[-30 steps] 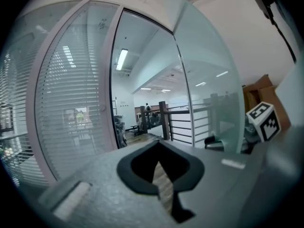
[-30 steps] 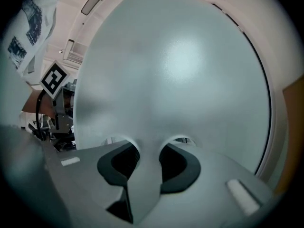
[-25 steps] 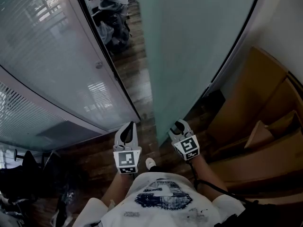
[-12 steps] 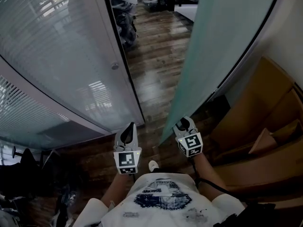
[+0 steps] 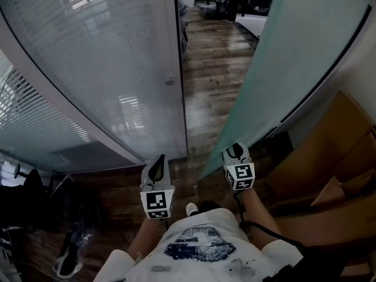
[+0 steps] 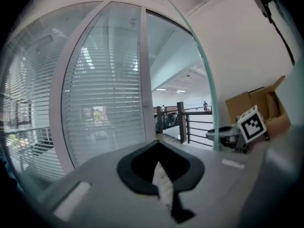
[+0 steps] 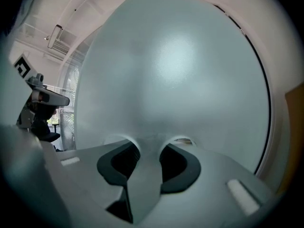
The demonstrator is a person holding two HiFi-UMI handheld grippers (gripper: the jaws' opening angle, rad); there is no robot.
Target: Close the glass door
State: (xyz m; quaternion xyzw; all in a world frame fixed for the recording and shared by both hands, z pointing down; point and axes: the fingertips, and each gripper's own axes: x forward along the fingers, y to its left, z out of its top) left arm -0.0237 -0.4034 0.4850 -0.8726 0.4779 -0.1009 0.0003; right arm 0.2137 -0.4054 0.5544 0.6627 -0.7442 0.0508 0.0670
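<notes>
The frosted glass door (image 5: 282,57) stands ajar and slants from the top right down to its free edge near my right gripper (image 5: 234,151). In the right gripper view the door's pane (image 7: 180,80) fills the picture and its edge runs between the jaws of my right gripper (image 7: 145,148), which are shut on it. My left gripper (image 5: 157,166) hangs left of the door's edge and holds nothing. Its jaws (image 6: 159,148) are shut and point at the doorway. The door's edge (image 6: 209,94) and the right gripper (image 6: 228,134) show at the right of the left gripper view.
A fixed glass wall with blinds (image 5: 106,69) ends at a grey frame post (image 5: 176,69) left of the doorway. Wooden floor (image 5: 217,57) runs through the gap. Cardboard boxes (image 5: 329,157) stand at the right, dark bags (image 5: 35,204) at the lower left. A railing (image 6: 185,122) stands beyond.
Both grippers have moved across the floor, the right one still on the door's edge. The frame post has come nearer the middle of the head view, and more floor shows through the gap.
</notes>
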